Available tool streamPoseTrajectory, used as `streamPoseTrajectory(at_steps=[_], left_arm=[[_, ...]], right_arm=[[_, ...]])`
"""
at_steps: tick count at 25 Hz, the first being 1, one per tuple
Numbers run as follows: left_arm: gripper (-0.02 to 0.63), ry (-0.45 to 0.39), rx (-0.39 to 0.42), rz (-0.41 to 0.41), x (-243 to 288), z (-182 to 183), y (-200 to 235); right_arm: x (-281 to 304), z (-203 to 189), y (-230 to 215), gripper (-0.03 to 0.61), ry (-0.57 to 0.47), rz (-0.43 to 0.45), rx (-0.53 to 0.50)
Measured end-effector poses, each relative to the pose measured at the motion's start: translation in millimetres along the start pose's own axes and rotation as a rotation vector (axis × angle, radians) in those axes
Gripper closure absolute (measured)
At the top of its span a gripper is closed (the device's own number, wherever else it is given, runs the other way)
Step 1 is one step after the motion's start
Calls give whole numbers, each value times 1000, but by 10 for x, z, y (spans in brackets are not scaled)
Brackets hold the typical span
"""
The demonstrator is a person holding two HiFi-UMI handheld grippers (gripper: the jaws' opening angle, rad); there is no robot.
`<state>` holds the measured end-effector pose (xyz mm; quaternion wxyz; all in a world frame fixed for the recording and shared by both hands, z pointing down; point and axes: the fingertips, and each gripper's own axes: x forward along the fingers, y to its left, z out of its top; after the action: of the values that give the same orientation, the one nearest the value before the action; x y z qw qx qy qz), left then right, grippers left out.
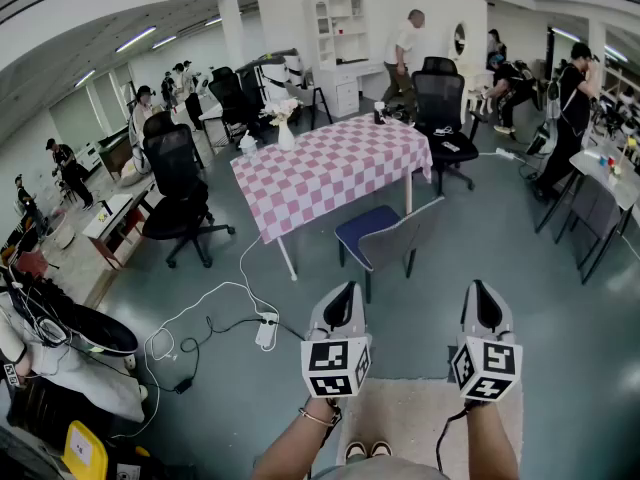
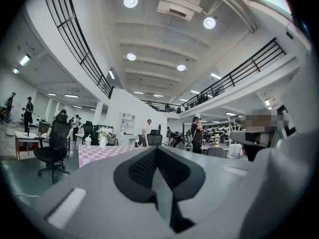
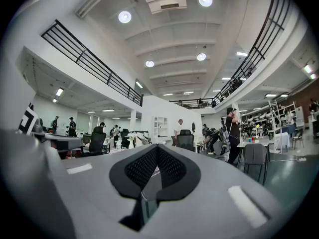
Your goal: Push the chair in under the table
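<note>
1. The person is standing on a pale mat (image 1: 420, 408), both forearms reaching forward side by side, a gripper in each hand.
2. The left forearm (image 1: 297, 446) is coming in from the bottom edge at a slant toward the right, with a bracelet (image 1: 318, 418) at the wrist. It is holding the left gripper (image 1: 342, 303) level, nose pointing ahead toward the table (image 1: 330, 168).
3. The right forearm (image 1: 492, 446) is running nearly straight up the head view, carrying the right gripper (image 1: 482, 303) level and parallel to the left one, a gap lying between the two.
4. Each gripper's marker cube is facing the head camera, just ahead of the wrist.
5. In the left gripper view the two jaws are meeting along a closed seam, with nothing between them.
6. In the right gripper view the jaws are likewise pressing together, clenched on nothing.
7. The chair (image 1: 385, 233), blue-seated with a grey back, is standing at the near side of the checked-cloth table, beside its near right leg, back turned toward the person.
8. The chair's seat is sitting close to the hanging cloth edge; how far it is reaching under the tabletop cannot be told.
9. Both grippers are hovering well apart from the chair, touching neither it nor the table.
</note>
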<state>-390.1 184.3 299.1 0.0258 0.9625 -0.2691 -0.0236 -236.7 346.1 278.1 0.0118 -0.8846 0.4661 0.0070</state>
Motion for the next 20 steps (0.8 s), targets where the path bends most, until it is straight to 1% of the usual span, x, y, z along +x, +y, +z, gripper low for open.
streamPoseTrajectory(at_steps=[6,12,20], left_arm=[[614,3,-7,2,-10,-6,7],[614,11,-6,5,-3,-37,9],[614,7,-9,9,1,-2,11]], right_arm=[[-23,-30,20,569,9,-1,-1],[-3,-112,-26,569,19,-7,56],[-3,-123,-23,566,24,-10,55]])
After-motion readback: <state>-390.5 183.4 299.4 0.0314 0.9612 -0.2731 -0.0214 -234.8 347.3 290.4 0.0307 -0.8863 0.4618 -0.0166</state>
